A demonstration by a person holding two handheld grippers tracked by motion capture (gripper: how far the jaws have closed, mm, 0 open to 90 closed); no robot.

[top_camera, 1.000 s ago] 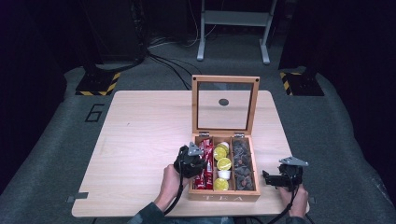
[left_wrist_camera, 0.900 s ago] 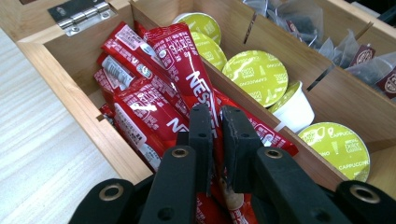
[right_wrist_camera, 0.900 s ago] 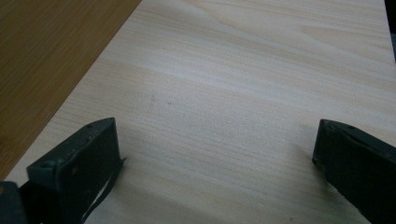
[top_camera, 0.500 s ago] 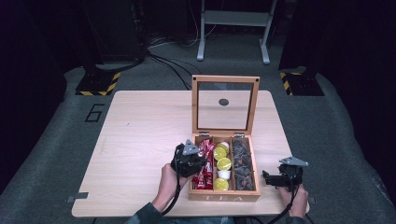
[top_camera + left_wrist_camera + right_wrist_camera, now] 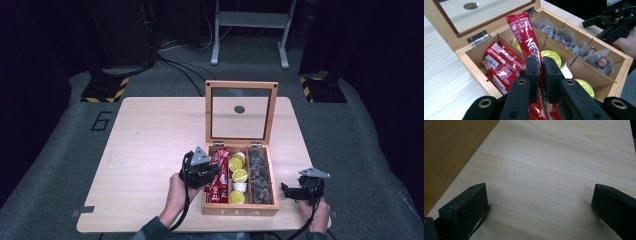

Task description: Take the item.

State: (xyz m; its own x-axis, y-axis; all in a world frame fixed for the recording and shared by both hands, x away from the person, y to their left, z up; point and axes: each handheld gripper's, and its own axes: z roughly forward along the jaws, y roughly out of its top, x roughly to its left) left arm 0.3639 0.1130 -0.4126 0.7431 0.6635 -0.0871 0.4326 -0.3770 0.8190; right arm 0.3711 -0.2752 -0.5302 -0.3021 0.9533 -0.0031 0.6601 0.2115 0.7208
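Note:
A wooden tea box stands open at the table's front, its glass lid upright. Red stick sachets fill its left compartment, yellow-green capsules the middle, and tea bags the right. My left gripper is at the box's left side. In the left gripper view, that gripper is shut on one red sachet, which sticks up tilted over the box. My right gripper rests right of the box. Its jaws stand wide apart over bare table.
The light wooden table has free room on its left half and behind the box. In the right gripper view the box's outer wall lies to the left. Dark floor, cables and a metal stand lie beyond the table.
My left gripper has shifted slightly to the left with the red sachet held. The right gripper has not moved.

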